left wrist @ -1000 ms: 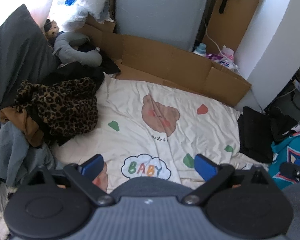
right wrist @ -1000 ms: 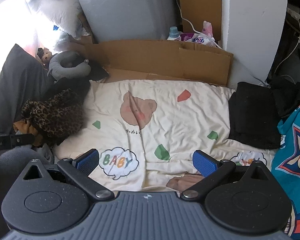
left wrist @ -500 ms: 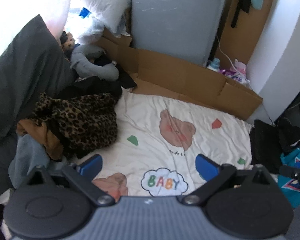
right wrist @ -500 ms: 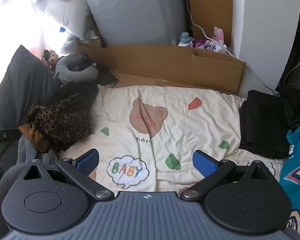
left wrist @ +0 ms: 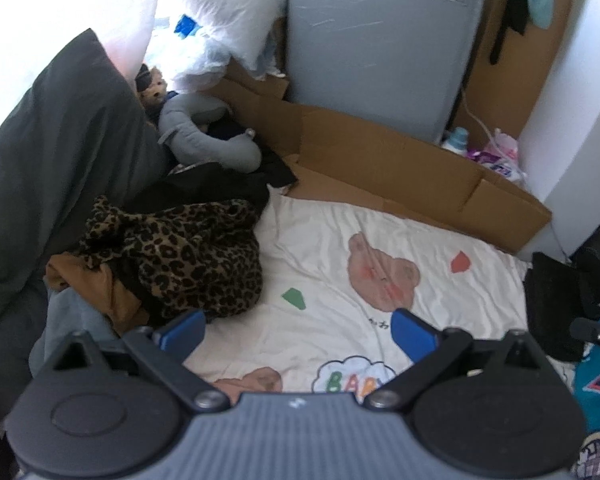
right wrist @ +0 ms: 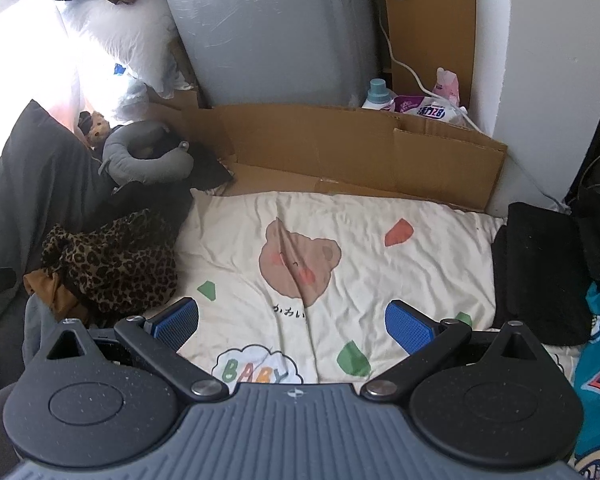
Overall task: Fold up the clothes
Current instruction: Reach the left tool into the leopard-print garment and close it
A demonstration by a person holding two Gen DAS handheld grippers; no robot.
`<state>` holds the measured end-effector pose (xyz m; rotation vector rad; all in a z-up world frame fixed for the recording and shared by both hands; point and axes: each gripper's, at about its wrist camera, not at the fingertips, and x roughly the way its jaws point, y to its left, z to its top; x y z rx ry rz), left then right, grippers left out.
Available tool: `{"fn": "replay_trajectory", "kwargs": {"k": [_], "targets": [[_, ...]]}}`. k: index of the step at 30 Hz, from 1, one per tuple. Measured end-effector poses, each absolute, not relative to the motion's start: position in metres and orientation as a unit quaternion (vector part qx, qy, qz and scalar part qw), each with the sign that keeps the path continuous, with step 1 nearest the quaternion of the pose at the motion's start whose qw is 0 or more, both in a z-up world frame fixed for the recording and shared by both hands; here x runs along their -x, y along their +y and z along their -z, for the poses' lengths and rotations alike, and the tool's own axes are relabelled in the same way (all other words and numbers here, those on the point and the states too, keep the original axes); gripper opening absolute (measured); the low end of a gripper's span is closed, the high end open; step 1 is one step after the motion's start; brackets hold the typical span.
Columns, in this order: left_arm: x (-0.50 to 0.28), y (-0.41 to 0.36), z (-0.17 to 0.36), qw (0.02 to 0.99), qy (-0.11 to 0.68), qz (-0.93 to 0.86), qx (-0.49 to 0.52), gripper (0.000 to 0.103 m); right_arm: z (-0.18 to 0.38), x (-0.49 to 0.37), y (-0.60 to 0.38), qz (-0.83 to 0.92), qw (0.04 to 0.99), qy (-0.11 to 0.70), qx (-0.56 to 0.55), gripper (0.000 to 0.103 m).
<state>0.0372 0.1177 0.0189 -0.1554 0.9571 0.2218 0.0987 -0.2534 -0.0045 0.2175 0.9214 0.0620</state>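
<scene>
Hovering above the sheet (right wrist: 380,280), the left gripper (left wrist: 296,330) and right gripper (right wrist: 292,318) both gape wide, empty. A heap of clothes, leopard garment (left wrist: 180,260) on top, lies at the sheet's left edge.

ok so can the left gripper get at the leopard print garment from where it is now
Probably yes. The left gripper is open and empty, and the leopard print garment lies on top of the clothes pile just ahead of its left finger, with nothing covering it or between them.
</scene>
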Motion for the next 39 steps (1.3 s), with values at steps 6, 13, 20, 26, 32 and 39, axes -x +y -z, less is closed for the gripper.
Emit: {"fn": "replay_trajectory", "kwargs": {"k": [6,13,20,26,32,39], "targets": [[-0.05,0.145,0.001,0.872,0.466,-0.125,0.078,0.1,0.022,-0.123,-0.248,-0.024,0.888,0.447,-0.106,0.103],[-0.07,0.185,0.037,0.862,0.471,-0.166,0.089,0.099,0.055,-0.162,-0.237,-0.008,0.88,0.464,-0.098,0.103],[-0.093,0.221,0.086,0.832,0.48,-0.251,0.123,0.096,0.096,-0.199,-0.228,0.003,0.879,0.466,-0.102,0.103],[-0.109,0.244,0.14,0.831,0.472,-0.271,0.112,0.09,0.142,-0.223,-0.222,0.005,0.886,0.457,-0.079,0.102],[-0.104,0.272,0.183,0.832,0.448,-0.29,0.154,0.088,0.181,-0.231,-0.215,-0.02,0.89,0.451,-0.071,0.102],[-0.099,0.288,0.205,0.84,0.418,-0.298,0.175,0.088,0.215,-0.229,-0.201,-0.048,0.885,0.458,-0.067,0.102]]}}
